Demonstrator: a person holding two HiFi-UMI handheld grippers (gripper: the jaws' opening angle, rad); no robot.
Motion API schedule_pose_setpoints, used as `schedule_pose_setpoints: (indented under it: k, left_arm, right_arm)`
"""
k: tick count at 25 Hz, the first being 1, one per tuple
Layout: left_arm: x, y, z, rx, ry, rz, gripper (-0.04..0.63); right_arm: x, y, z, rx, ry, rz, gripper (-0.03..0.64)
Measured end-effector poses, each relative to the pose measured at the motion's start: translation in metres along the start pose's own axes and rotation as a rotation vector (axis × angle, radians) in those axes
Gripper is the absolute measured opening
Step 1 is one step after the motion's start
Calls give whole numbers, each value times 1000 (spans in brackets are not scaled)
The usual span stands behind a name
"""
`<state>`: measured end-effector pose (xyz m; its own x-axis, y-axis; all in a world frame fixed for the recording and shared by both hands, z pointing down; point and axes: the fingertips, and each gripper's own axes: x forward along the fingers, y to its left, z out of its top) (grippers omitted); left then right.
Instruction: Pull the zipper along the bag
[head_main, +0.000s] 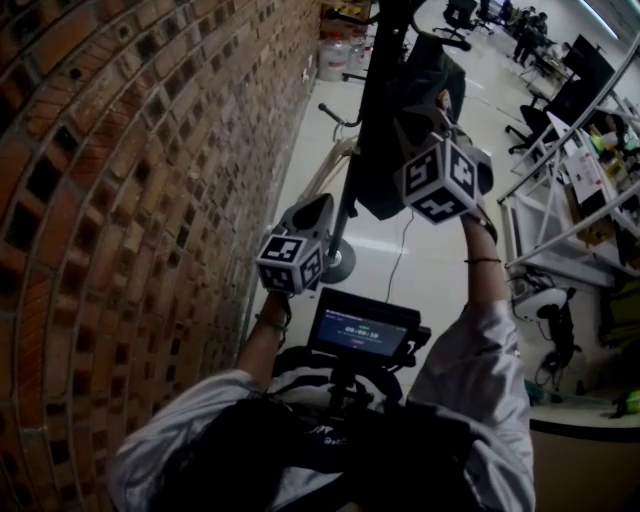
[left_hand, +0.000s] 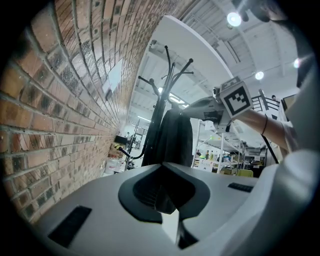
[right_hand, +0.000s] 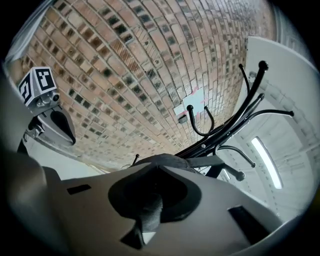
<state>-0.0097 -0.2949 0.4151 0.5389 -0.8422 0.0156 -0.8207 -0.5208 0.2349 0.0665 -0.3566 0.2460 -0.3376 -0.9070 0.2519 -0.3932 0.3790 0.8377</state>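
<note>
Head view: bag (head_main: 405, 150) vertical on rack (head_main: 340, 262)

Left side: the brick wall (head_main: 120, 200) closes it off along its whole length.
Ahead: the coat stand (head_main: 362, 120) and the bag (head_main: 420, 100) hung on it block the centre.
Overhead: the stand's hooks (right_hand: 262, 65) spread above the bag.
Right side: open floor (head_main: 440, 270) reaches as far as the metal frame (head_main: 575, 225).
Below: a screen (head_main: 358, 328) sits at the person's chest.
</note>
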Motion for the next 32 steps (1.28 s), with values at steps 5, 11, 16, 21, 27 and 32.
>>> schedule_pose_setpoints:
  k: [5, 11, 16, 21, 27, 32]
  left_arm:
    - [2, -2, 2, 2, -13, -7, 0]
    - [3, -2, 1, 0, -9, -6, 0]
    - [1, 2, 2, -2, -20, 2, 0]
    - [-2, 6, 5, -7, -28, 17, 0]
    - [-12, 11, 3, -4, -20, 32, 0]
    - [-17, 15, -1, -13, -21, 45, 0]
  right_arm:
    - [0, 5, -1, 15, 1, 8, 9]
    - [1, 10, 0, 10, 6, 6, 9]
    - [4, 21, -4, -6, 21, 8, 9]
    - [8, 40, -13, -6, 27, 42, 9]
    - [7, 58, -22, 39, 33, 43, 9]
    - [11, 81, -39, 66, 44, 85, 9]
